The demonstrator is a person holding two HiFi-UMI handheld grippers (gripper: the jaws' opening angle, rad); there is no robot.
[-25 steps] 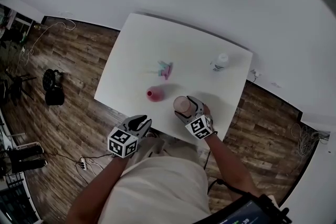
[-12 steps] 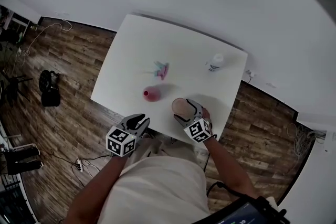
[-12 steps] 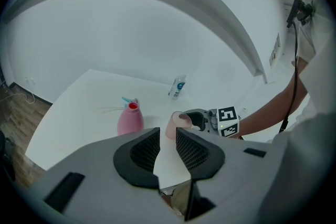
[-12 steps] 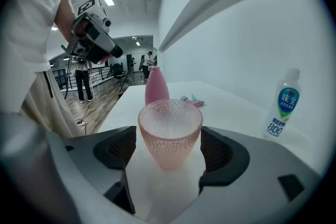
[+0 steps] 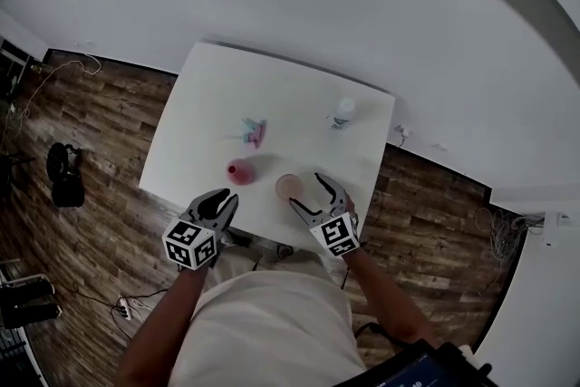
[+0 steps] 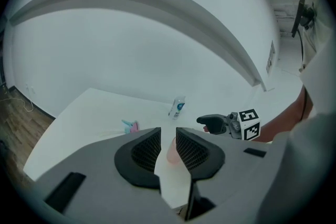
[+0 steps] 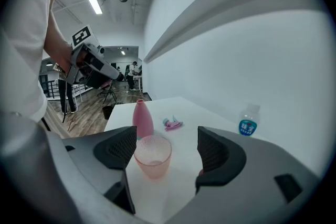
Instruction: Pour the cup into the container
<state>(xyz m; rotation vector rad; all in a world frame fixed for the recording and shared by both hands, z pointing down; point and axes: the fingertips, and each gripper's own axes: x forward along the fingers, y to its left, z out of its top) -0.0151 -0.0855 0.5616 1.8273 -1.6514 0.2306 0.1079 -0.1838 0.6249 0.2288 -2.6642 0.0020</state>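
Cup (image 7: 152,156): pale pink, translucent, upright on the white worktop (image 5: 272,82). It stands close to the near edge, a little right of that edge's midpoint. Contents cannot be made out.

Right tongs (image 5: 308,193): jaws wide apart, gripping nothing. In the right gripper view the cup stands in the gap ahead of the jaws, nearer the left-hand one, and neither pad presses on it. In the head view the tips lie just beside the cup, on its right and toward the near edge.

Left tongs (image 5: 222,197): jaws parted by a narrower gap, nothing held between them. The cup shows only far off through that gap in the left gripper view. These tongs sit at the near edge, toward the near left corner, clear of everything on the worktop.

Pink container (image 5: 239,170): opaque, narrow-necked, upright. It is near the near edge, just left of the cup, with a strip of bare worktop between the two.

Small clear bottle (image 5: 342,112): blue label, upright, toward the far right corner, well apart from the cup.

Pink-and-teal item (image 5: 253,132): lies about mid-worktop, slightly left of centre; too small to identify.

Wood-plank floor (image 5: 100,149) surrounds the worktop.
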